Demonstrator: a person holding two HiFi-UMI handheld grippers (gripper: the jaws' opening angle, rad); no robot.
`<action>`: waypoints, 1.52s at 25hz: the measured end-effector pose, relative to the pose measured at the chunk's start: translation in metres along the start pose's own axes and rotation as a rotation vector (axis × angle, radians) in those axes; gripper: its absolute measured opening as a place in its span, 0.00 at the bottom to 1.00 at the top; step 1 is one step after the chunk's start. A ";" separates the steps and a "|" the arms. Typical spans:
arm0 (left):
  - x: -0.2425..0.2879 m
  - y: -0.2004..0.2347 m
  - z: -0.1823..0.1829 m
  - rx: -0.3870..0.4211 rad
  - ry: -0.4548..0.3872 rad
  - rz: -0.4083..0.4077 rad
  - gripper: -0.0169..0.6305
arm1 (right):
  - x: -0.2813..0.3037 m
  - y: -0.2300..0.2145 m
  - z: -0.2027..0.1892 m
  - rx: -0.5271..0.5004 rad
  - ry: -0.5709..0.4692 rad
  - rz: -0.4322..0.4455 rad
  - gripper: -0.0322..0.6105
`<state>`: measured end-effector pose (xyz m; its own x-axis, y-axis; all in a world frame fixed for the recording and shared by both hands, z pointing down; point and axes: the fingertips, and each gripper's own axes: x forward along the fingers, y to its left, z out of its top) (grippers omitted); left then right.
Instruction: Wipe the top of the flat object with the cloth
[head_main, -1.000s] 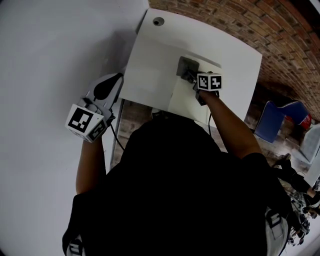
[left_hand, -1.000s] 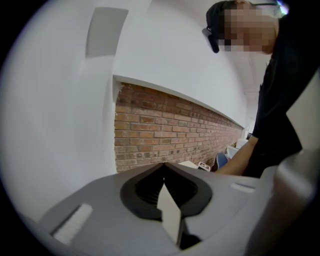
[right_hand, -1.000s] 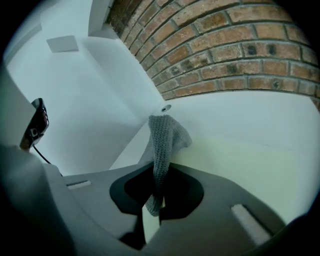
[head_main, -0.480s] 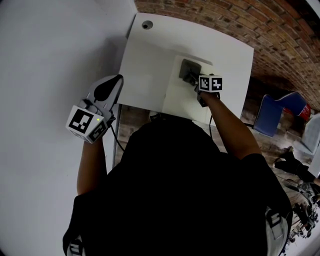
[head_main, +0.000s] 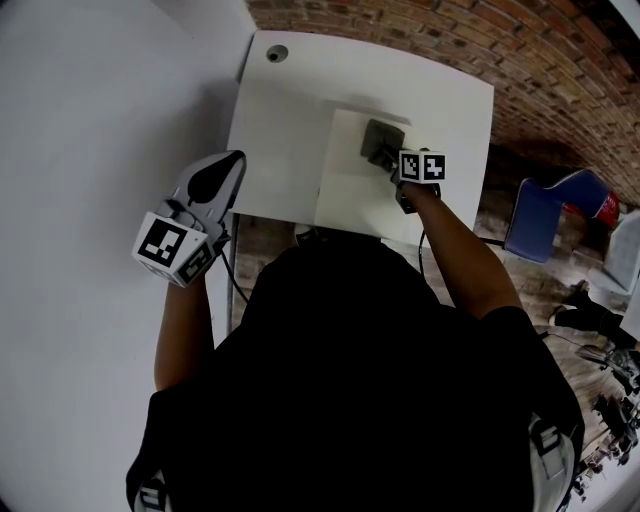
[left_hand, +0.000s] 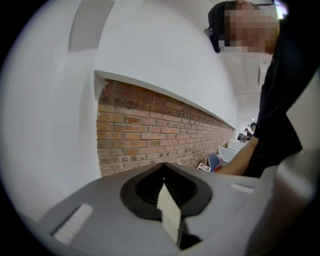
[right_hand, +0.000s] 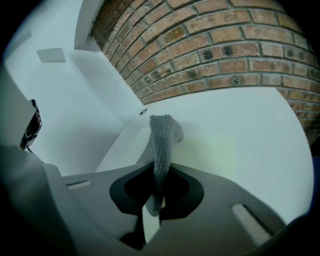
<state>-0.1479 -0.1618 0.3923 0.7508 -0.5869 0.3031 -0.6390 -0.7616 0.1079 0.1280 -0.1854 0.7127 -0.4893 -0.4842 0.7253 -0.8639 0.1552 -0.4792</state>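
You had the right gripper (head_main: 390, 160) out over the white table (head_main: 280, 130), its jaws clamped on one end of the grey knit cloth (head_main: 380, 140). In the right gripper view the cloth (right_hand: 161, 145) ran up in a narrow band from between the jaws of that gripper (right_hand: 152, 207), and its bunched far end lay on the board (right_hand: 210, 150). The board (head_main: 345, 195), a pale flat sheet, lay on the near right part of the table, with its near edge at the table's near edge. The cloth sat on the far part of the board, toward its right side. A round hole (head_main: 277, 53) showed in the table's far left corner, and a brick wall (head_main: 450, 40) stood behind the table. A blue chair (head_main: 545, 215) stood well apart on the right. You held the left gripper (head_main: 232, 165) off to the left, its tip just at the table's near left edge and the white wall (head_main: 90, 120) beside it. In the left gripper view the jaws of that gripper (left_hand: 165, 185) were pressed together with nothing between them, and only a pale strip showed where they met. Beyond them that view took in the brick wall (left_hand: 150, 130) under a white ledge, and your arm (left_hand: 240, 160) at the right.
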 end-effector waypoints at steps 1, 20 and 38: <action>0.002 -0.002 0.000 0.000 -0.002 -0.005 0.03 | -0.001 -0.002 -0.001 0.003 -0.002 -0.003 0.07; 0.025 -0.016 0.003 -0.003 -0.002 -0.030 0.03 | -0.025 -0.058 -0.015 0.091 -0.009 -0.095 0.07; 0.039 -0.033 0.008 0.000 -0.009 -0.038 0.03 | -0.044 -0.088 -0.020 0.143 -0.023 -0.117 0.07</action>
<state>-0.0966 -0.1620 0.3933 0.7760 -0.5600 0.2902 -0.6101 -0.7833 0.1196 0.2231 -0.1604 0.7324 -0.3821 -0.5119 0.7694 -0.8883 -0.0263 -0.4586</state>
